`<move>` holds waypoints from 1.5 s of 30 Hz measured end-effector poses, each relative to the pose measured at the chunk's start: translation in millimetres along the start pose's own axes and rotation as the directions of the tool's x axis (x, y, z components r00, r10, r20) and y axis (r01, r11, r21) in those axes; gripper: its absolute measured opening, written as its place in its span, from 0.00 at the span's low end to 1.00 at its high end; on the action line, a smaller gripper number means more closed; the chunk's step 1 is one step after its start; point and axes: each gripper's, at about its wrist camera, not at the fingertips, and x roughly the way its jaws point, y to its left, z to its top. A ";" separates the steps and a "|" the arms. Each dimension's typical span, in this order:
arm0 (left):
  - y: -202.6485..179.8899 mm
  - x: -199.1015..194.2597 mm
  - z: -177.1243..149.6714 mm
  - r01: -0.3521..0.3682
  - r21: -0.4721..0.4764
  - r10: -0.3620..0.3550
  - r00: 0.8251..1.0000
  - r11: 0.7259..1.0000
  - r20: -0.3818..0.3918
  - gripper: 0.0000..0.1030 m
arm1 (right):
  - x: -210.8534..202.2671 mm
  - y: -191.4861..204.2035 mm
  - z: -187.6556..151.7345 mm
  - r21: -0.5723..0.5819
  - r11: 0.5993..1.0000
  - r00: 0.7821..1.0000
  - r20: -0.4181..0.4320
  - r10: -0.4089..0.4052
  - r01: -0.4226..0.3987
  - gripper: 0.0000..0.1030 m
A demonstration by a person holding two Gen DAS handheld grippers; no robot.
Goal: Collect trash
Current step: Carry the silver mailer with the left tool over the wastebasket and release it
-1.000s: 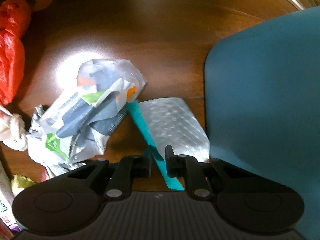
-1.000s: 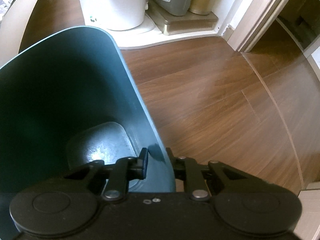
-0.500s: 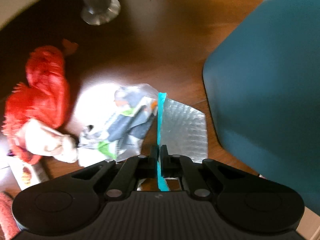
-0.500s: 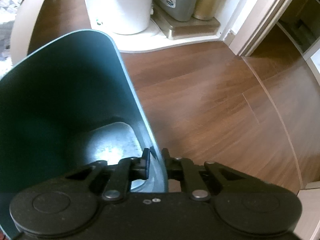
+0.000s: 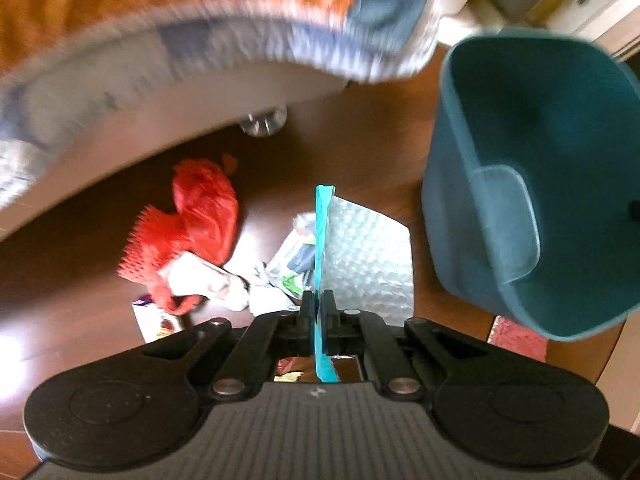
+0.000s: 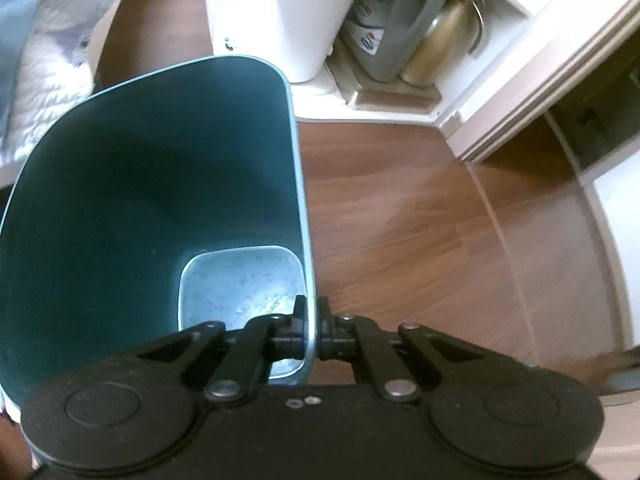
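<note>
My left gripper point(image 5: 319, 309) is clamped on the teal edge of a silver bubble mailer point(image 5: 366, 258), now lifted clear of the floor litter — a second ago it lay flat there. My right gripper point(image 6: 311, 323) pinches the teal bin point(image 6: 152, 184) wall; the bin hangs ahead-right of the left claw. Next, I judge — swing the mailer over its mouth and release.

you have nothing readable here. the crumpled wrapper point(image 5: 298, 258) on the floor carries grey, green and orange print, but it is too blurred to make out. the grey jug point(image 6: 394, 28) beside the white bin has a blue-and-white label, its lettering also too small to read.
</note>
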 end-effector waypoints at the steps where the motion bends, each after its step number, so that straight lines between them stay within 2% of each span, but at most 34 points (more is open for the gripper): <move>1: 1.9 -12.5 -1.9 0.001 0.003 -0.001 1.000 1.000 0.018 0.02 | -5.0 6.6 -2.3 -0.020 1.000 1.000 0.011 -0.015 0.016 0.02; 4: 8.6 -47.8 -7.9 0.003 0.010 -0.004 0.997 1.000 0.076 0.02 | -15.8 20.9 -7.8 -0.067 0.997 0.998 0.032 -0.045 0.047 0.02; 8: 13.3 -80.6 -8.5 0.053 -0.006 -0.052 0.992 0.999 0.119 0.02 | -21.3 28.2 -11.2 -0.079 0.995 0.998 0.032 -0.062 0.065 0.02; 14: -36.0 -100.3 -3.7 0.159 0.064 -0.166 0.976 0.985 0.139 0.02 | -26.8 46.4 -16.0 -0.149 0.985 0.995 0.059 -0.084 0.092 0.02; 19: -85.0 -82.5 1.7 0.167 0.167 -0.191 0.972 0.972 0.140 0.02 | -29.5 46.7 -17.0 -0.147 0.986 0.995 0.068 -0.074 0.083 0.03; 23: -111.3 -60.3 3.4 0.128 0.227 -0.156 0.982 0.966 0.111 0.02 | -32.2 46.5 -16.4 -0.146 0.987 0.996 0.063 -0.065 0.074 0.03; 32: -127.2 -18.2 9.6 0.116 0.236 -0.127 0.991 0.965 0.032 0.02 | -29.3 41.5 -11.2 -0.135 0.989 0.997 0.040 -0.059 0.064 0.02; 35: -130.9 -9.3 9.3 0.094 0.241 -0.101 0.995 0.966 0.016 0.02 | -29.3 40.9 -9.6 -0.140 0.989 0.998 0.040 -0.052 0.057 0.03; 41: -133.2 1.0 11.3 0.097 0.237 -0.095 0.995 0.967 -0.022 0.05 | -28.7 37.9 -10.6 -0.145 0.988 0.999 0.032 -0.043 0.047 0.03; 44: -130.2 -1.5 9.4 0.096 0.236 -0.094 0.995 0.967 -0.018 0.10 | -28.7 38.4 -10.7 -0.158 0.986 0.999 0.031 -0.043 0.047 0.03; 45: -129.2 -2.6 8.6 0.094 0.235 -0.094 0.996 0.967 -0.014 0.17 | -28.5 38.4 -10.5 -0.158 0.986 0.999 0.030 -0.041 0.046 0.03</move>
